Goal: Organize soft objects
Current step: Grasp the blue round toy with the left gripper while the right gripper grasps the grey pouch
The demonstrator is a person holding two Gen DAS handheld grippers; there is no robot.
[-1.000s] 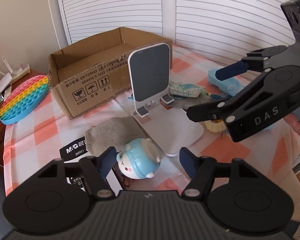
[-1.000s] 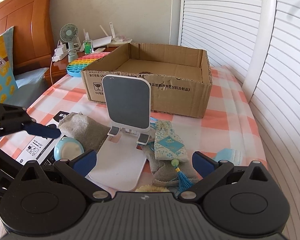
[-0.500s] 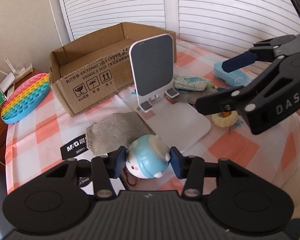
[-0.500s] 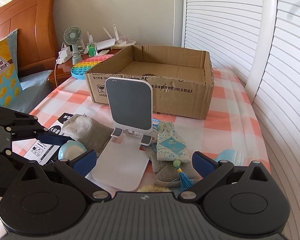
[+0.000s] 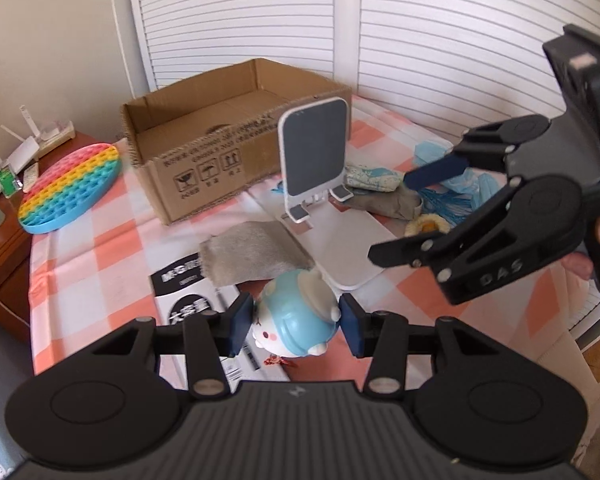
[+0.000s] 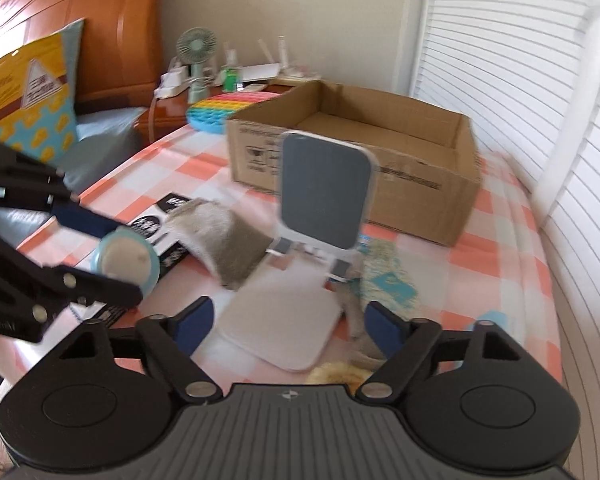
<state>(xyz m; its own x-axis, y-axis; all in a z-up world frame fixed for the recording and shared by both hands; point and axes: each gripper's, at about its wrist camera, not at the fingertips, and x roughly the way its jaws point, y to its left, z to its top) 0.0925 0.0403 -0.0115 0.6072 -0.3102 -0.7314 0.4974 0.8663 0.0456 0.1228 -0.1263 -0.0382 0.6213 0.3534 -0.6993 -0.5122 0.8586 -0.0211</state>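
Left gripper (image 5: 296, 326), spread around the blue plush toy (image 5: 294, 320) a second ago, now pinches it and has lifted it just clear of the checked tablecloth (image 5: 112, 248); right gripper (image 6: 286, 322) closing on nothing; cardboard box (image 5: 236, 128) likely next.

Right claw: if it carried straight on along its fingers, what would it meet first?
Most likely the white base of the phone stand, which lies between and just past the closing right claw. Nothing is between its fingers yet. Depth is uncertain in this blurred view.
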